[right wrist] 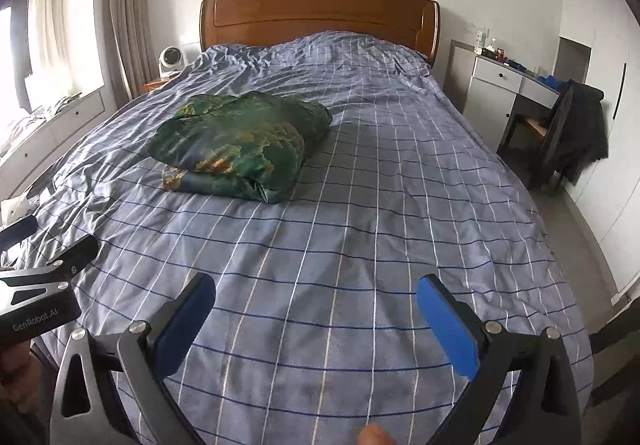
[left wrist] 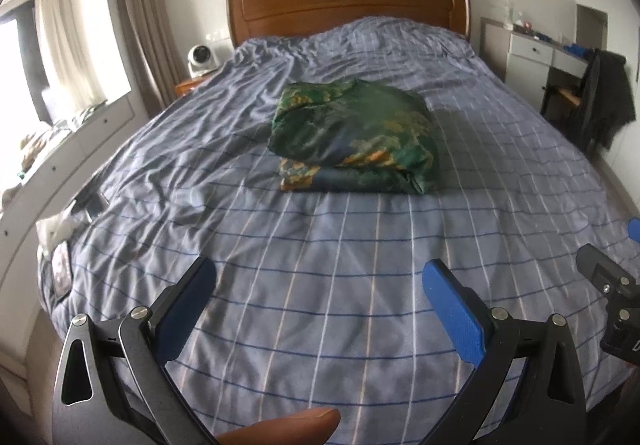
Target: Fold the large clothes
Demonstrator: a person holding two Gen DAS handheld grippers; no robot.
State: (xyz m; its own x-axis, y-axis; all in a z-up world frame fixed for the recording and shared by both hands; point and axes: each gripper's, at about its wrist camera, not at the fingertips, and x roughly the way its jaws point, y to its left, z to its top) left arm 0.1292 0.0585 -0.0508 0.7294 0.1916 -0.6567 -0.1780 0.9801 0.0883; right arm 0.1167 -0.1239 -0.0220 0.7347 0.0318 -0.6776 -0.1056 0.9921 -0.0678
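Both tongs, the left tongs [left wrist: 320, 293] and right tongs [right wrist: 316, 309], hang spread and empty over the foot of the bed [right wrist: 360, 245], while farther up, left of centre, lies the folded green garment [right wrist: 240, 141], well apart from both.

"GenRobot.AI" — printed on the left gripper [right wrist: 24, 245] body.
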